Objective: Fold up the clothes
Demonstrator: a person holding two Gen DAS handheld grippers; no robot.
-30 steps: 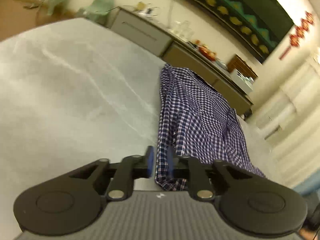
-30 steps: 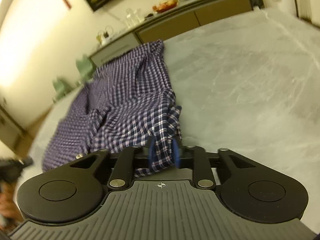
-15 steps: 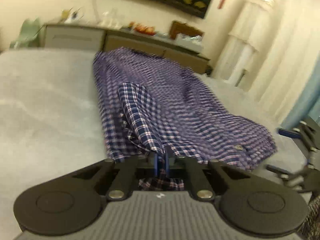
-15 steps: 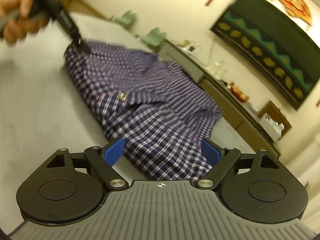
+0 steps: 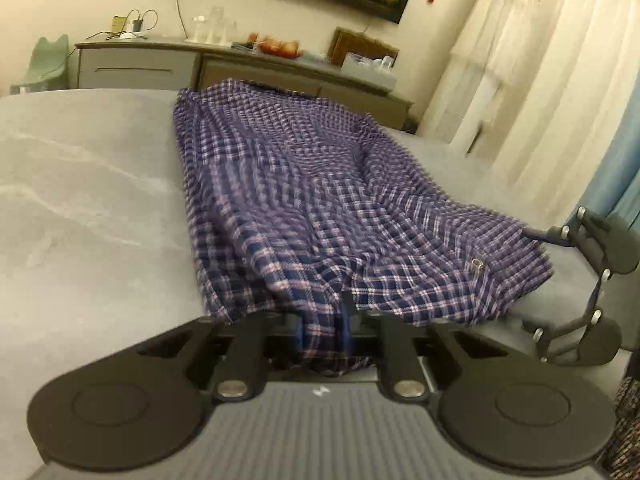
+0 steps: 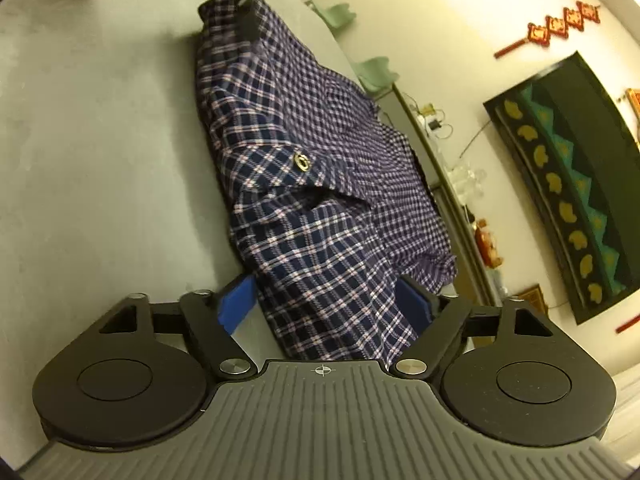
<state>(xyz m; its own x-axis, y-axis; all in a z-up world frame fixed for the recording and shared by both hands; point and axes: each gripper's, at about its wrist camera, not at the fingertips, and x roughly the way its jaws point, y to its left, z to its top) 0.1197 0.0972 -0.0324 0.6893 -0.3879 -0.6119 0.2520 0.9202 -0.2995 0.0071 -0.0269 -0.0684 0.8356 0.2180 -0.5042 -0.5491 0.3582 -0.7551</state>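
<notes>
Plaid shirt (image 5: 320,208) lying lengthwise on the grey table (image 5: 92,208): left gripper (image 5: 324,332) pinches its near hem, right gripper (image 6: 328,304) straddles 1 corner, jaws spread; keep both edges level while folding.

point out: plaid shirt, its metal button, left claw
plaid shirt (image 5: 304,200): left wrist view, mid fabric.
metal button (image 6: 303,161): right wrist view, on the cuff tab.
left claw (image 5: 324,320): left wrist view, between fingertips shut on cloth.

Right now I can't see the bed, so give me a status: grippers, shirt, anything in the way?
Left gripper shut on shirt. Right gripper open, jaws astride shirt's edge. Nothing in the way.
</notes>
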